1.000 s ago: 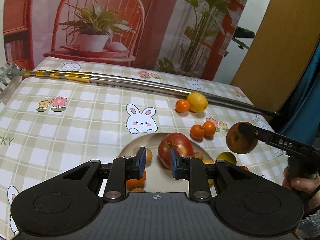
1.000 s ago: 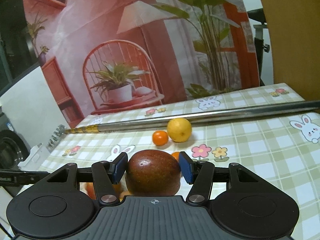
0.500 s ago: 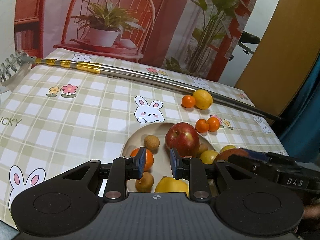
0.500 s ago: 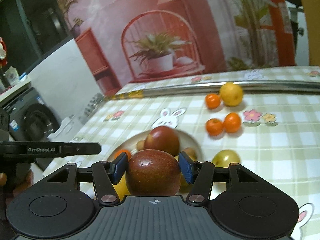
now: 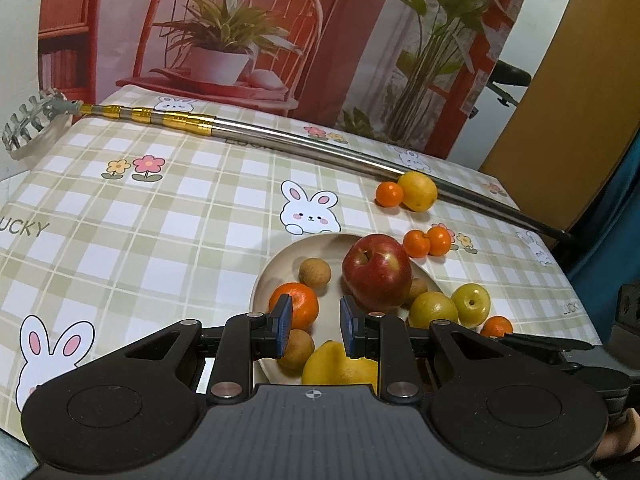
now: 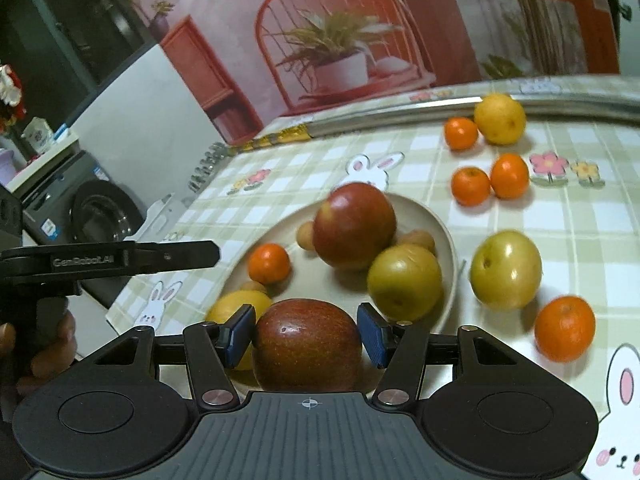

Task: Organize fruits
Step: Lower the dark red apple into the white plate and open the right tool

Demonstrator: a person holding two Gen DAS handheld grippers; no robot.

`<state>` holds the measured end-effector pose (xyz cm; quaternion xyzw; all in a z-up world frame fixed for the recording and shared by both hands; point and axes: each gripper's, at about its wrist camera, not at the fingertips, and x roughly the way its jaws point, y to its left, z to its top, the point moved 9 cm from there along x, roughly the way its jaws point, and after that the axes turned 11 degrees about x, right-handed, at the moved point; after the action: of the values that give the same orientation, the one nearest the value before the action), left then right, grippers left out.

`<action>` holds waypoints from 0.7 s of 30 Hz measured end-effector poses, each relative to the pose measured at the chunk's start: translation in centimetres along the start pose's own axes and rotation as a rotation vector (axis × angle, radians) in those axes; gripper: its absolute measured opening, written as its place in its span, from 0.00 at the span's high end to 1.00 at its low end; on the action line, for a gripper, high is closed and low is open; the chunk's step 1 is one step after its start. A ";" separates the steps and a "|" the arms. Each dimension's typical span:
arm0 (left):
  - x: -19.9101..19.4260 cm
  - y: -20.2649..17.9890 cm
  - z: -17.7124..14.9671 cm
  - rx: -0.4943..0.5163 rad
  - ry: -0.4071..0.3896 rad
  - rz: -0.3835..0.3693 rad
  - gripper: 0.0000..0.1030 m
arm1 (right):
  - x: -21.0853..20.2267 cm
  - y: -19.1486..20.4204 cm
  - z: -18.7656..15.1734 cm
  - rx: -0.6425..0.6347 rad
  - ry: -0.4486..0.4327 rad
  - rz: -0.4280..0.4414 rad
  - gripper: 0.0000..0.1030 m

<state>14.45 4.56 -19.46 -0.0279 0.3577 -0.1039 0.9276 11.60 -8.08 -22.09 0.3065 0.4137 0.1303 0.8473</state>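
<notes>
A cream plate [image 5: 276, 268] [image 6: 445, 236] holds a big red apple [image 5: 376, 272] [image 6: 354, 226], a mandarin [image 5: 294, 304], a lemon [image 5: 340, 366], a yellow-green fruit [image 6: 404, 278] and small brown longans. My right gripper [image 6: 306, 334] is shut on a second red apple [image 6: 306, 344], low over the plate's near rim. My left gripper [image 5: 314, 330] hovers open over the plate's left side with nothing between its fingers; in the right wrist view one of its fingers [image 6: 188, 254] shows at the left. Loose fruit lies right of the plate.
On the checked cloth lie a green fruit [image 6: 506, 270], a mandarin [image 6: 564, 328], two mandarins [image 5: 427, 242], and a lemon [image 5: 418, 191] with a mandarin [image 5: 389, 194] against a long metal pole [image 5: 320, 148]. A hand [image 6: 48, 344] holds the left gripper's handle.
My right gripper has swung left and down with the apple, from beside the plate to low over its near rim. The left gripper has drawn back a little, still open.
</notes>
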 end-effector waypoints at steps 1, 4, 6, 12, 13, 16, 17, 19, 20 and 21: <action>0.1 0.0 0.0 0.000 0.004 0.002 0.74 | 0.0 -0.2 0.0 0.017 -0.002 0.010 0.49; 0.4 0.0 -0.2 0.004 0.015 0.009 0.74 | -0.1 -0.8 0.2 0.042 -0.011 0.021 0.49; 0.5 -0.1 -0.3 0.006 0.021 0.013 0.74 | -0.1 -1.0 0.3 0.045 -0.017 0.022 0.48; 0.5 -0.3 -0.6 0.006 0.029 0.020 0.74 | -1.0 -0.3 0.6 -0.056 -0.073 -0.059 0.43; 0.5 -0.3 -0.7 0.006 0.029 0.019 0.74 | -1.1 -0.1 0.7 -0.074 -0.084 -0.071 0.43; 0.5 -0.5 -0.9 0.008 0.030 0.018 0.74 | -1.6 0.1 0.8 -0.126 -0.118 -0.105 0.43; 0.4 -0.6 -0.9 0.009 0.030 0.018 0.74 | -1.8 0.2 0.8 -0.148 -0.134 -0.122 0.43; 0.4 -0.7 -1.0 0.011 0.030 0.017 0.74 | -2.1 0.4 0.9 -0.192 -0.162 -0.154 0.43; 0.4 -0.8 -1.1 0.013 0.029 0.016 0.74 | -2.3 0.5 1.0 -0.219 -0.180 -0.175 0.43; 0.4 -0.9 -1.1 0.016 0.027 0.015 0.74 | -2.5 0.6 1.1 -0.235 -0.196 -0.190 0.42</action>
<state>13.85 3.62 -20.36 -0.0162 0.3695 -0.1002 0.9237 10.95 -9.25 -19.66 0.1761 0.3384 0.0667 0.9220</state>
